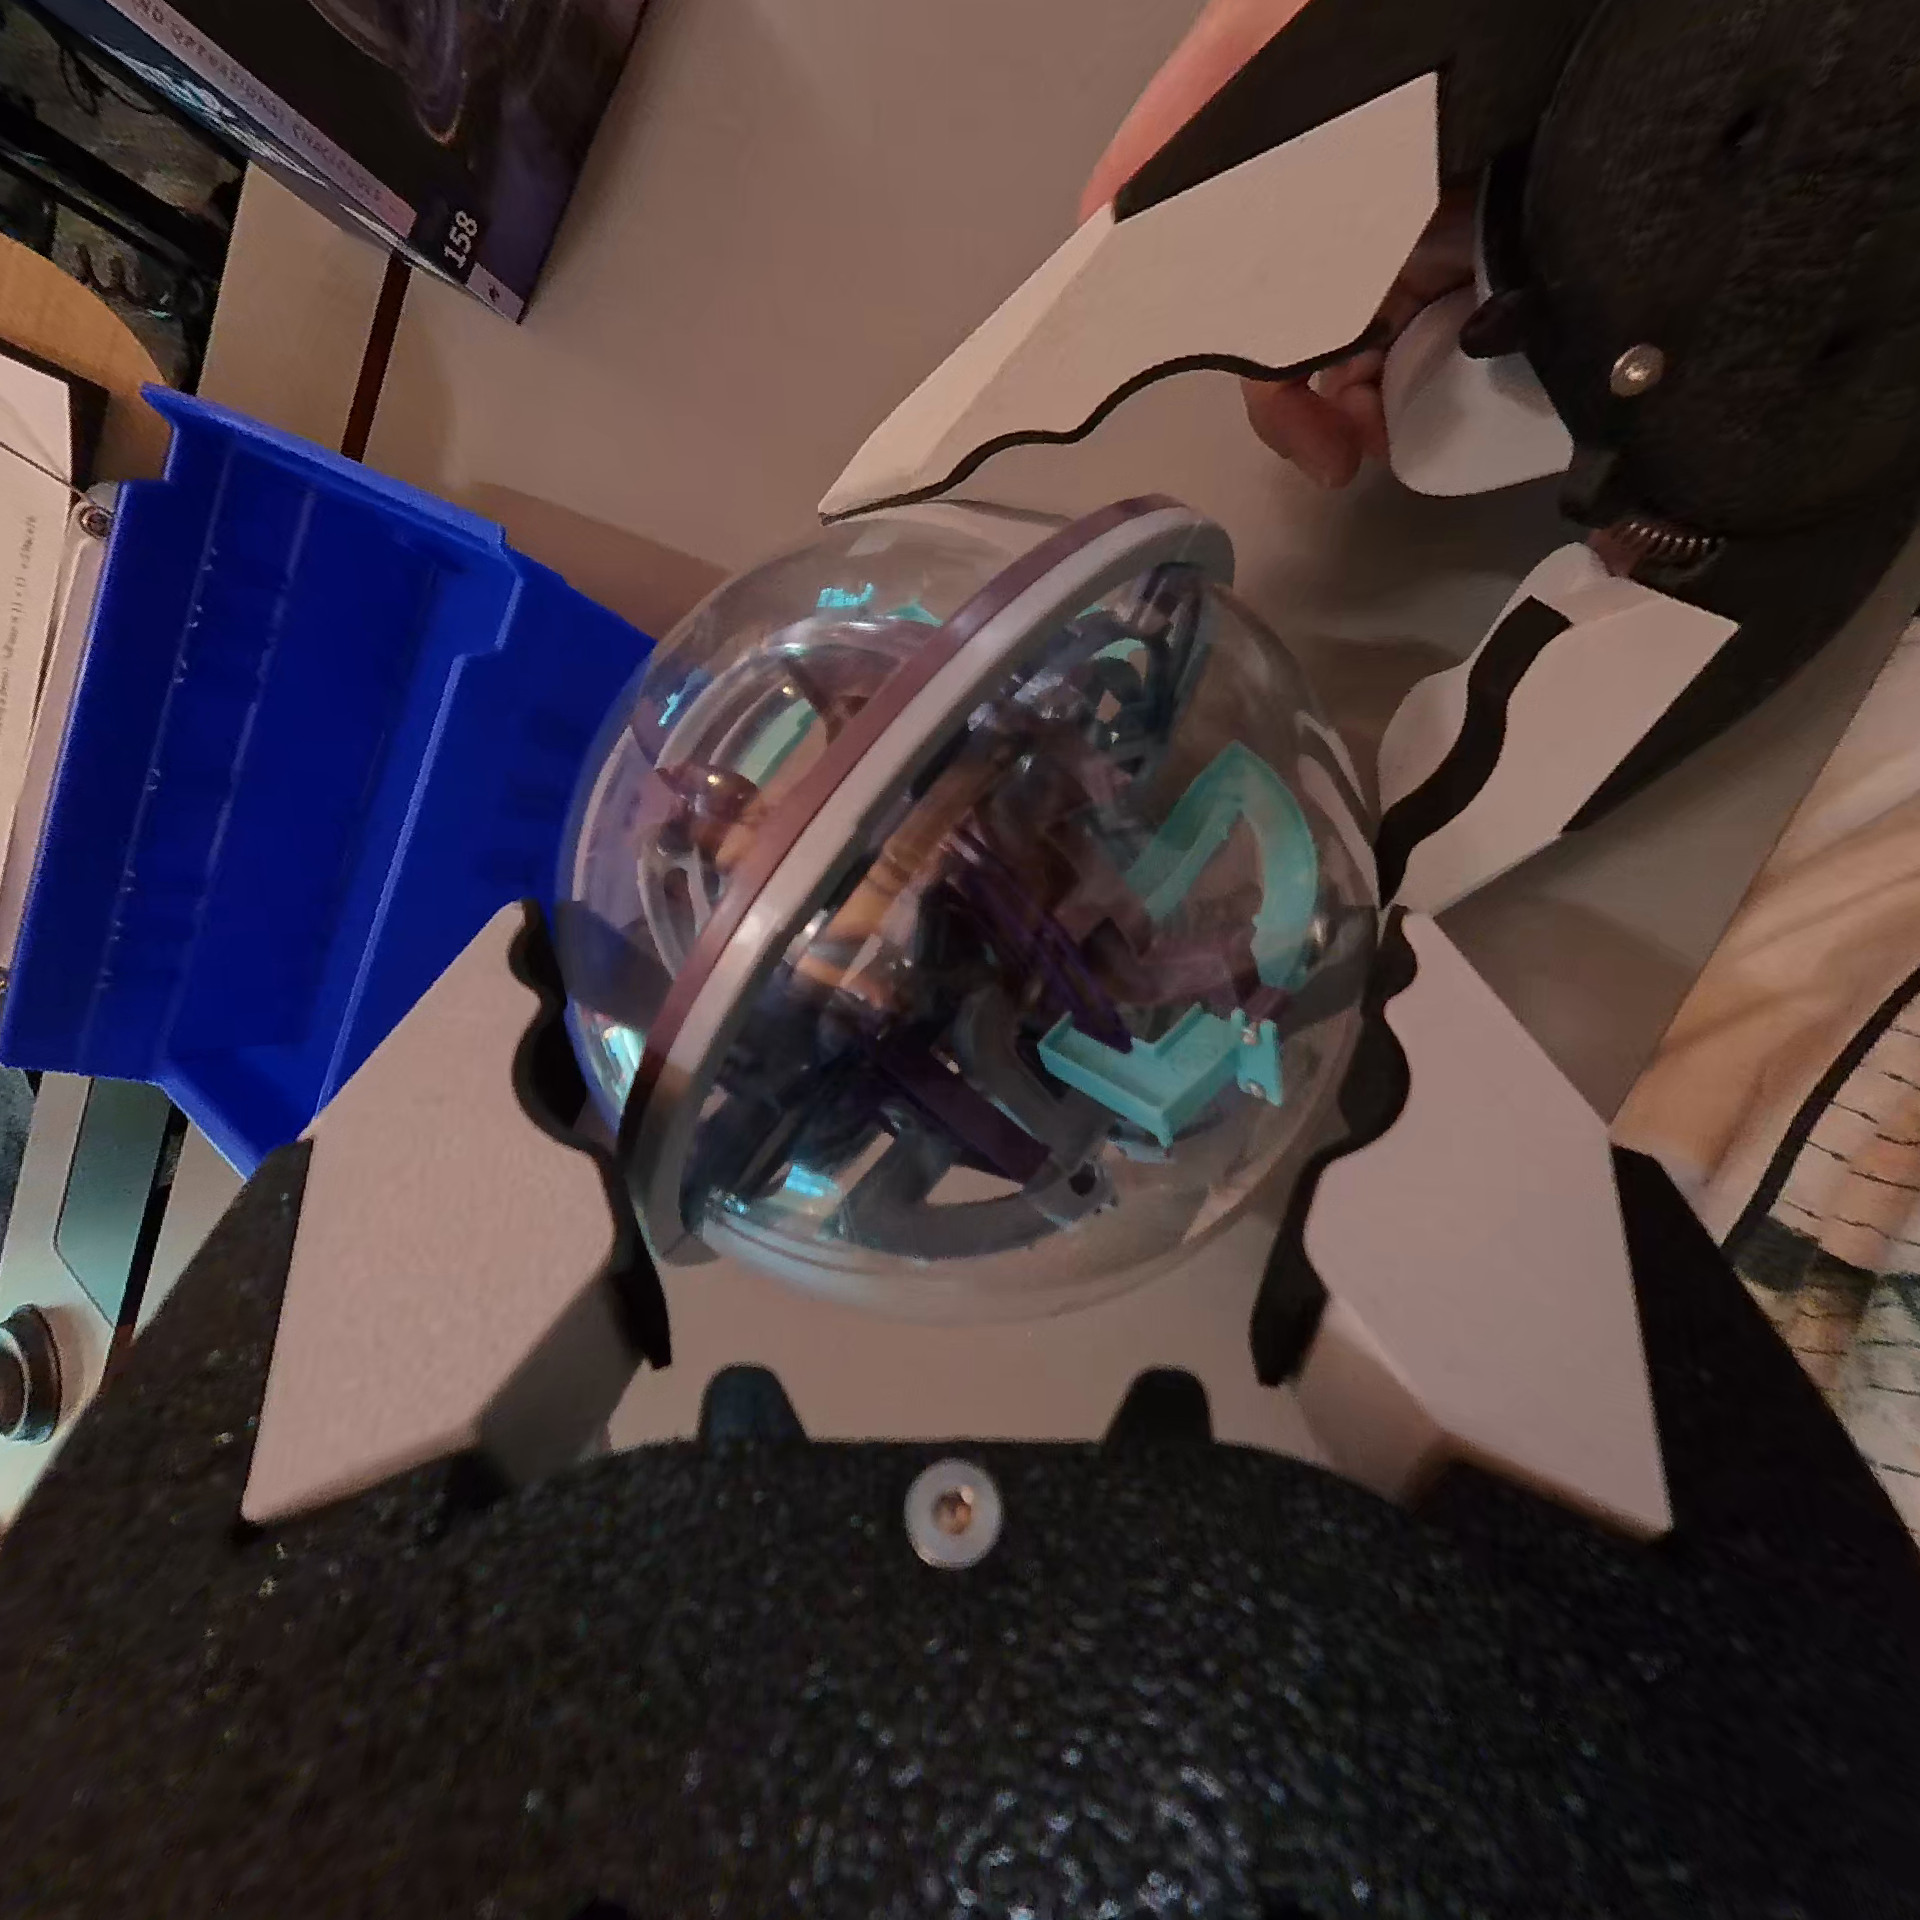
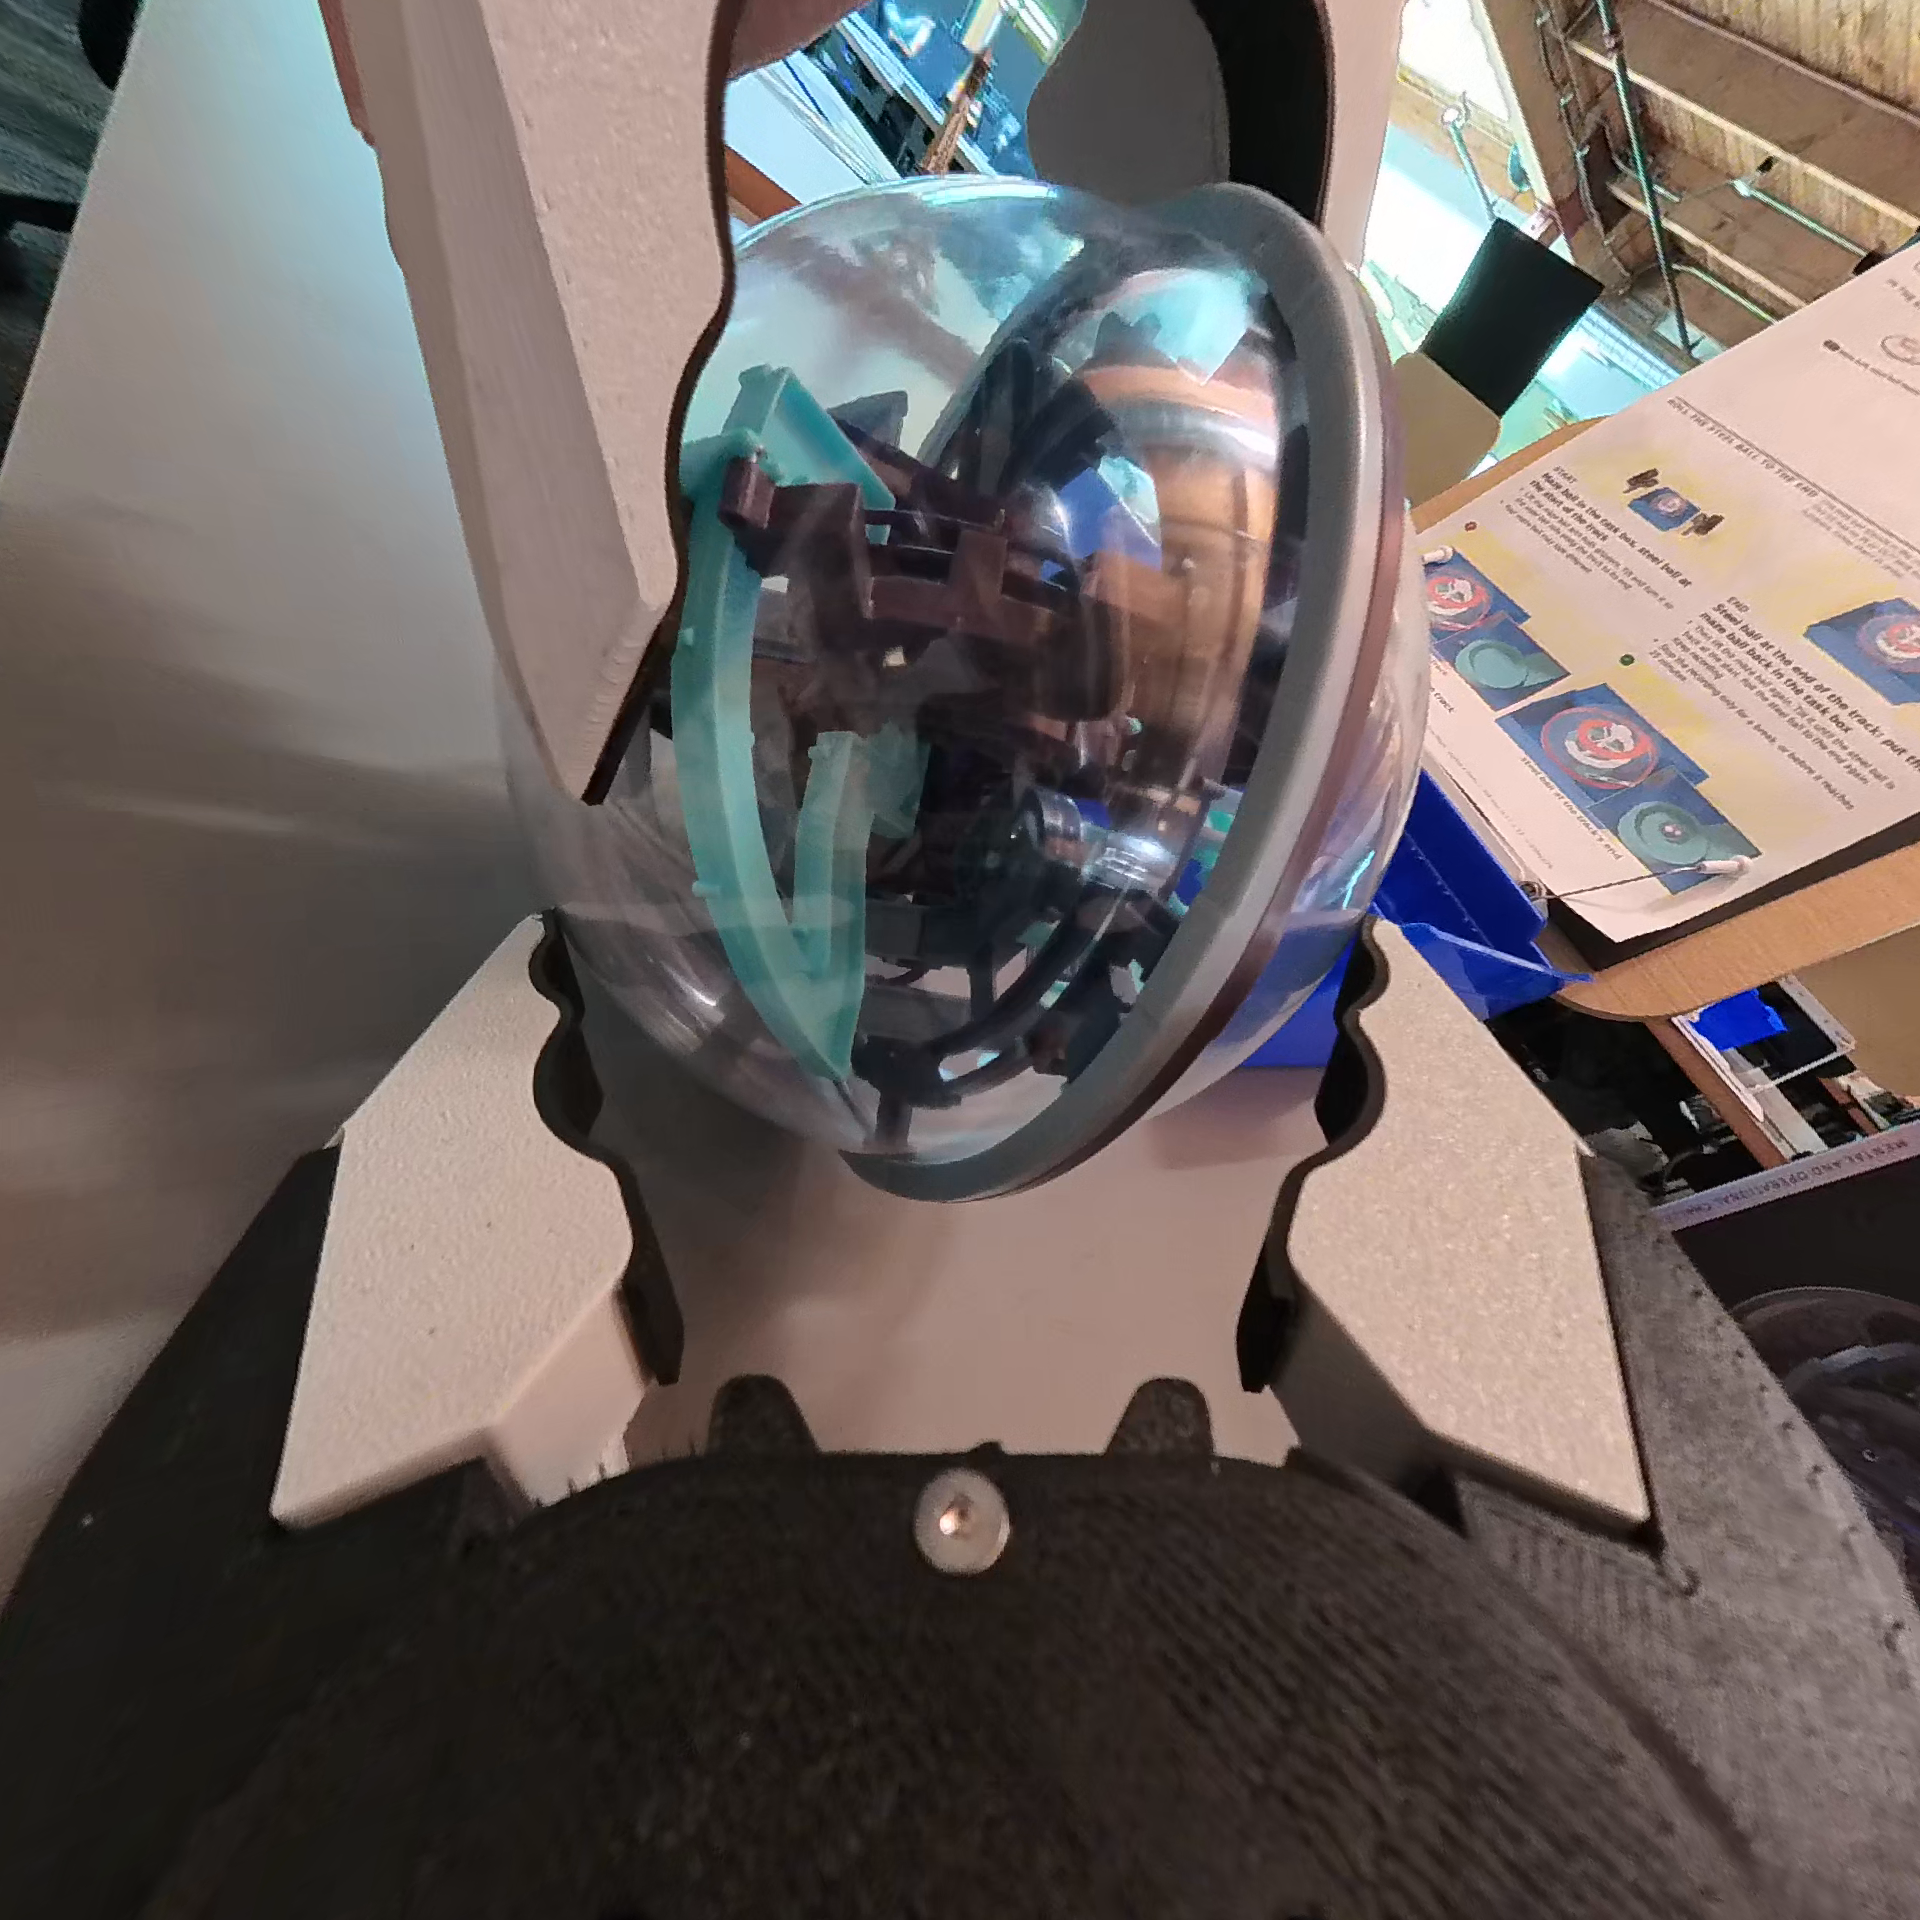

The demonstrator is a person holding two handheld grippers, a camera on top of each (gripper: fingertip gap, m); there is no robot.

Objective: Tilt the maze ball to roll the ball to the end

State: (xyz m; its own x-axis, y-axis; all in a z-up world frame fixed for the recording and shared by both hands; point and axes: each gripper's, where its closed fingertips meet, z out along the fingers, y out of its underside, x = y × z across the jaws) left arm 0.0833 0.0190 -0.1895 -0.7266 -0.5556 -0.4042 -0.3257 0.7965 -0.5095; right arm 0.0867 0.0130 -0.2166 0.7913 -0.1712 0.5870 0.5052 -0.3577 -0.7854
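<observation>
The maze ball (image 1: 966,914) is a clear sphere with a grey rim band and teal, purple and brown tracks inside. Both grippers hold it above the white table (image 1: 790,343). My left gripper (image 1: 961,925) is shut on it, one finger on each side. My right gripper (image 1: 1112,701) comes in from the upper right and is also shut on it. In the right wrist view the sphere (image 2: 987,675) fills the middle, tilted, with my right gripper (image 2: 956,935) clamped on its lower half and the left gripper (image 2: 935,468) on the far side. I cannot make out the small ball inside.
A blue plastic box (image 1: 260,779) lies just behind the sphere on the left; it also shows in the right wrist view (image 2: 1455,914). A dark carton (image 1: 416,156) stands at the back. A printed instruction sheet (image 2: 1662,623) on cardboard lies to the right. A person's hand (image 1: 1299,416) holds the right gripper.
</observation>
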